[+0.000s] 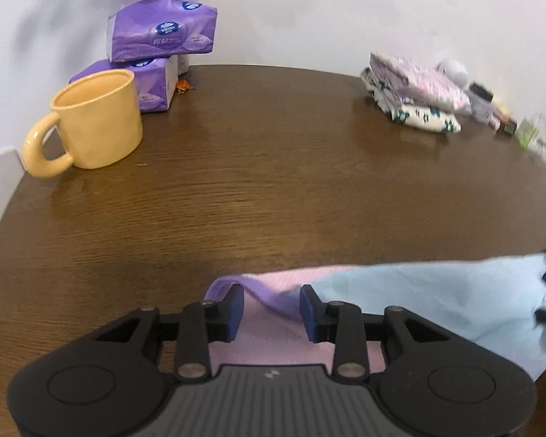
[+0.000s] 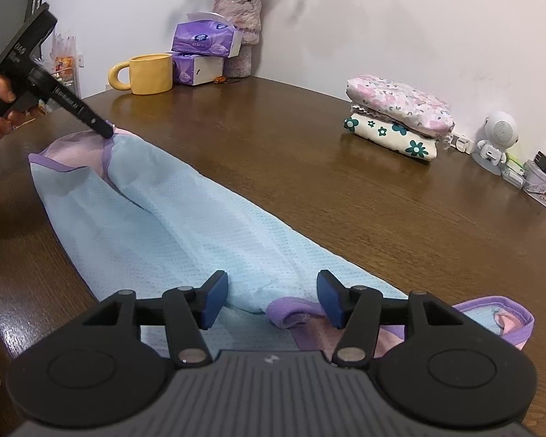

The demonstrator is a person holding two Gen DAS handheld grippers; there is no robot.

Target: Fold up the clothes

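Lying lengthwise on the table (image 2: 309, 153), the blue garment (image 2: 185, 225) has purple trim at both ends. My left gripper (image 1: 272, 313) is parted wide around its trim, the fingers not pinching. My right gripper (image 2: 272, 298) is spread too, over a rolled purple edge, clasping nothing. Folded clothes (image 2: 396, 116) sit well apart.
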